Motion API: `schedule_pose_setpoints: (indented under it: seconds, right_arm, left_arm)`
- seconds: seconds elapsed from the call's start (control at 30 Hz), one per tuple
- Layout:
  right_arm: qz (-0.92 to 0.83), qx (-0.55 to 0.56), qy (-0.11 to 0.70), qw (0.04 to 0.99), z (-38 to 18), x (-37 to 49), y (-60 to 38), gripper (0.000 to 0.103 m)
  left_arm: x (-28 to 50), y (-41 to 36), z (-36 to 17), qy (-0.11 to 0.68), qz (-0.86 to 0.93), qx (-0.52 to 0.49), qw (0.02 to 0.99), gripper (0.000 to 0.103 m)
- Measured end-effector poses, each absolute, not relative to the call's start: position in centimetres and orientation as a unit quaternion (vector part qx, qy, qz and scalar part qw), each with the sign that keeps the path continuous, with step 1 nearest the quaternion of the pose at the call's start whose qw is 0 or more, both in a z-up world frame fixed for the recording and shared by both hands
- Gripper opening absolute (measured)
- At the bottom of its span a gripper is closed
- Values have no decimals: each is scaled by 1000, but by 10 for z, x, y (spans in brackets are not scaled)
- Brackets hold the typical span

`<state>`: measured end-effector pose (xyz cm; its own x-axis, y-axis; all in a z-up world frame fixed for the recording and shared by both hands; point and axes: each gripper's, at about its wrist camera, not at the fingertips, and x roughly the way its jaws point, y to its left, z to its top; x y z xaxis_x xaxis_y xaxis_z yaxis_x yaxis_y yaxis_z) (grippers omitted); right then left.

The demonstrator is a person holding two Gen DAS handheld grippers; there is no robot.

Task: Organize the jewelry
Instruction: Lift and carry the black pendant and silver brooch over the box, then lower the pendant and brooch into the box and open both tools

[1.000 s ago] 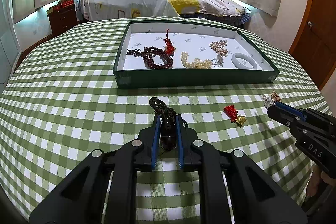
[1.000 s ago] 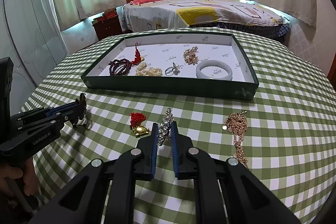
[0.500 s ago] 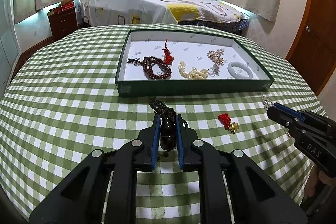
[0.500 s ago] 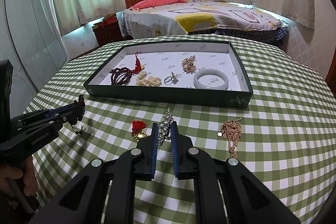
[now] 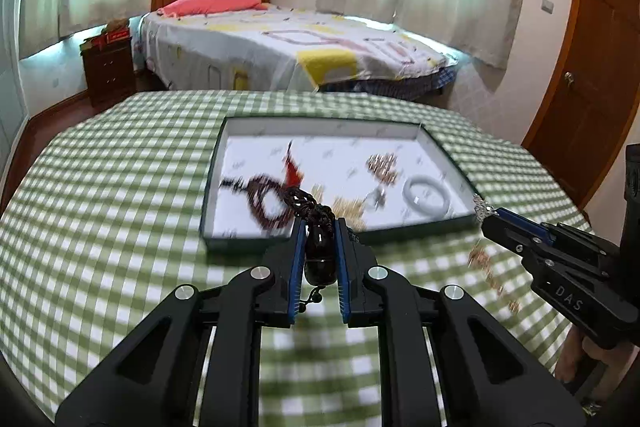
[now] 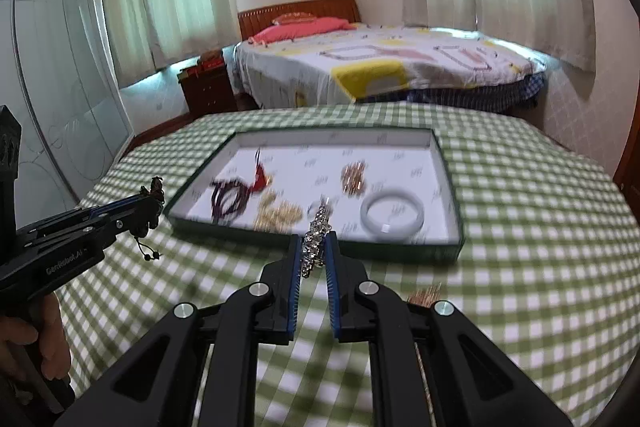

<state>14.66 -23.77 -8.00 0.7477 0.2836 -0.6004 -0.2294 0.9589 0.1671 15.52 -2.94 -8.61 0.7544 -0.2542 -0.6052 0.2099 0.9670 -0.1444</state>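
Note:
My left gripper point(image 5: 318, 231) is shut on a dark beaded bracelet point(image 5: 316, 227), held in the air in front of the green jewelry tray point(image 5: 240, 243). My right gripper point(image 6: 314, 247) is shut on a silver rhinestone piece point(image 6: 316, 239), also lifted, near the tray's front wall point(image 6: 400, 251). The tray holds a dark red bead bracelet point(image 6: 228, 199), a red tassel point(image 6: 260, 179), pearls point(image 6: 280, 213), a gold brooch point(image 6: 354, 179) and a white bangle point(image 6: 392, 217). A gold chain point(image 5: 490, 273) lies on the checked cloth, blurred.
The round table has a green checked cloth point(image 5: 100, 227). A bed point(image 5: 288, 47) stands behind it, a nightstand point(image 5: 108, 67) at the left, a wooden door point(image 5: 592, 87) at the right. Each gripper shows in the other's view point(image 5: 560, 263) point(image 6: 80, 231).
Both grippers have risen off the table with their pieces and moved toward the tray. The red charm on the cloth has dropped out of view.

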Motion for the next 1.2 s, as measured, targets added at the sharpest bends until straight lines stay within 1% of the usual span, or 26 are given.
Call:
schedule_pose_setpoints:
  seconds: [0.23,0.4,0.6,0.77,0.93,1.13,1.2]
  right_arm:
    - [127,37,299,945,-60,188,-250,12]
    - [123,31,297,946,-61,231,-259,12]
    - [122,24,332,935,-91,278,-265,12]
    - [125,28,381,916,-124,309,-269,12]
    - [128,33,416,900,-139,323,-269,12]
    - [131,23,436,890,-147,331,-265,13]
    - [131,25,437,889,-147,331,-267,14]
  left_arm:
    - [198,-54,-66,300,-139,-27,943,15]
    - [241,-70,-68,301,-138,-27,943,15]
    - [298,-91,-101,347,-133,-22,928,15]
    - [328,-100,-133,390,-129,-11,912,15]
    - [344,-104,-156,420,-123,-5,899,15]
    - [348,-105,-166,440,-121,-1,890,15]
    - [348,-105,-167,445,-124,-1,887,15]
